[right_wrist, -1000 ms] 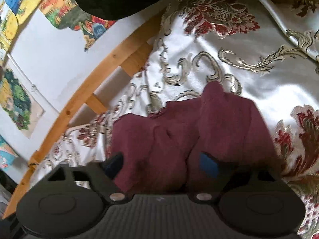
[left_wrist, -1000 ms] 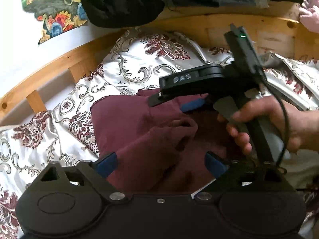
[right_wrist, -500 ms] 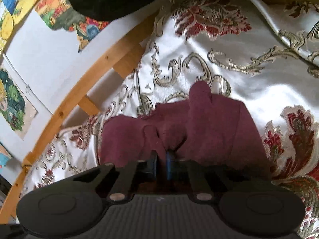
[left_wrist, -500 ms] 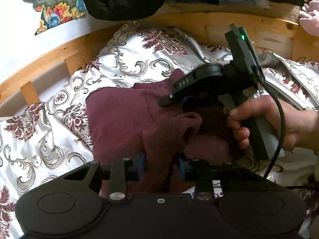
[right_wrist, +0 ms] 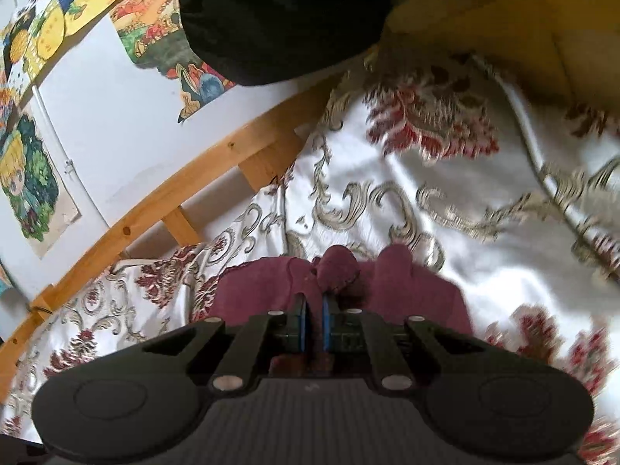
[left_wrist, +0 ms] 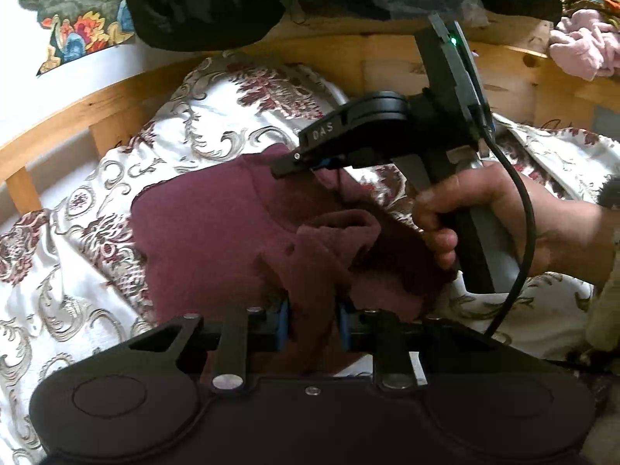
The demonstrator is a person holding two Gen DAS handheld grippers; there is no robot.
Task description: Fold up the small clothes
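Observation:
A small maroon garment (left_wrist: 209, 232) lies on a white floral bedspread (left_wrist: 77, 290). My left gripper (left_wrist: 313, 323) is shut on a bunched fold of the garment at its near edge. My right gripper (left_wrist: 298, 164) shows in the left wrist view beyond it, held by a hand, shut on the garment's far edge and lifting it. In the right wrist view my right gripper (right_wrist: 314, 323) has its blue pads pinched on a maroon fold (right_wrist: 337, 271); the rest of the garment hangs below it.
A wooden bed rail (left_wrist: 58, 124) curves along the left and back. Dark clothes (left_wrist: 240, 4) hang over the headboard, with pink cloth (left_wrist: 581, 46) at the far right. Cartoon posters (right_wrist: 31, 178) cover the white wall.
Both grippers went from open to shut on folds of the maroon garment. The right gripper has since risen and pulled back, lifting its edge.

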